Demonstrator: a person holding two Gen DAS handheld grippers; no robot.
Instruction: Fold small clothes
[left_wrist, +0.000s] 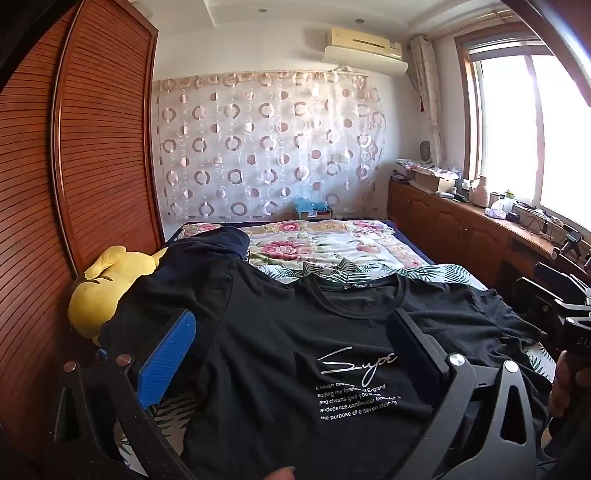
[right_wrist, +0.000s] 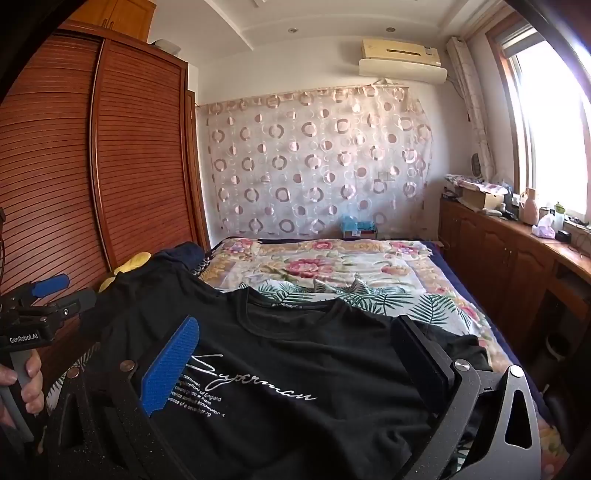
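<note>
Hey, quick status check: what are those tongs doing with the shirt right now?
Left tongs and right tongs open, holding nothing. Black T-shirt spread face-up on bed, unfolded. Left sleeve lies over yellow plush toy.

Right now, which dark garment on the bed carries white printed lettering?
The black crew-neck T-shirt lying nearest; the navy garment behind it shows none.

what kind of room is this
Most likely a home bedroom: a bed with a floral cover, a tall wooden slatted wardrobe beside it, and a wall air conditioner above a patterned curtain.
</note>
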